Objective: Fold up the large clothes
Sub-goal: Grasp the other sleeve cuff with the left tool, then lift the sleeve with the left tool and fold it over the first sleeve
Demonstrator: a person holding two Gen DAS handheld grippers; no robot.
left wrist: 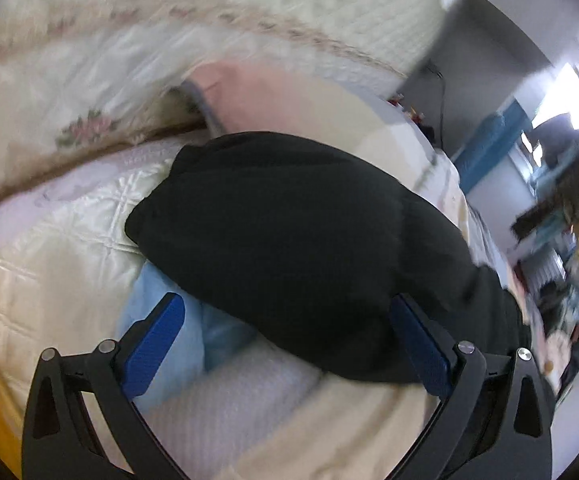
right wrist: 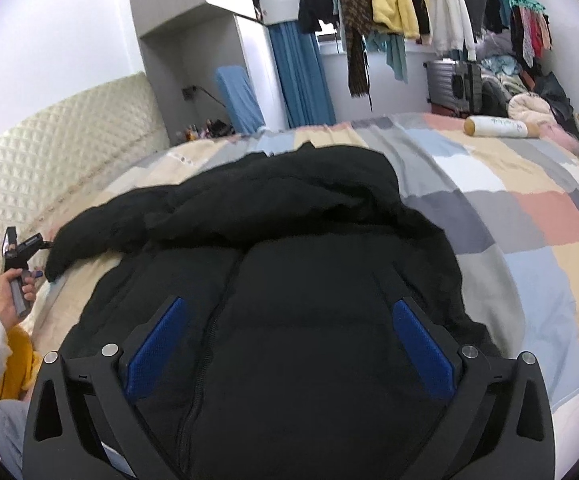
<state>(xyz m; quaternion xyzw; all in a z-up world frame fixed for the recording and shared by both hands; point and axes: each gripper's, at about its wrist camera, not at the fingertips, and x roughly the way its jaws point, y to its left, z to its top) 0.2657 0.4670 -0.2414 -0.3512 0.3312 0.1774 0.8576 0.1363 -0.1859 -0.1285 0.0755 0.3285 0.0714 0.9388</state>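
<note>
A black padded jacket [right wrist: 309, 240] lies spread on the bed, zip side up, with its hood toward the far edge. Its sleeve [right wrist: 101, 232] reaches out to the left. My right gripper [right wrist: 289, 303] hovers over the jacket's chest beside the zip, open, with nothing pinched between its blue pads. In the left wrist view, which is blurred, my left gripper [left wrist: 287, 300] is also open, its fingers straddling the rounded end of the black sleeve [left wrist: 289, 232] without pressing on it. A hand [right wrist: 9, 300] in a white sleeve holds that gripper at the bed's left side.
A patchwork bedspread [right wrist: 509, 220] covers the bed, and a cream quilted headboard [right wrist: 49, 160] stands at the left. A white cylinder [right wrist: 497, 126] lies at the far right corner. Hanging clothes [right wrist: 389, 0] and a suitcase [right wrist: 453, 84] stand beyond the bed.
</note>
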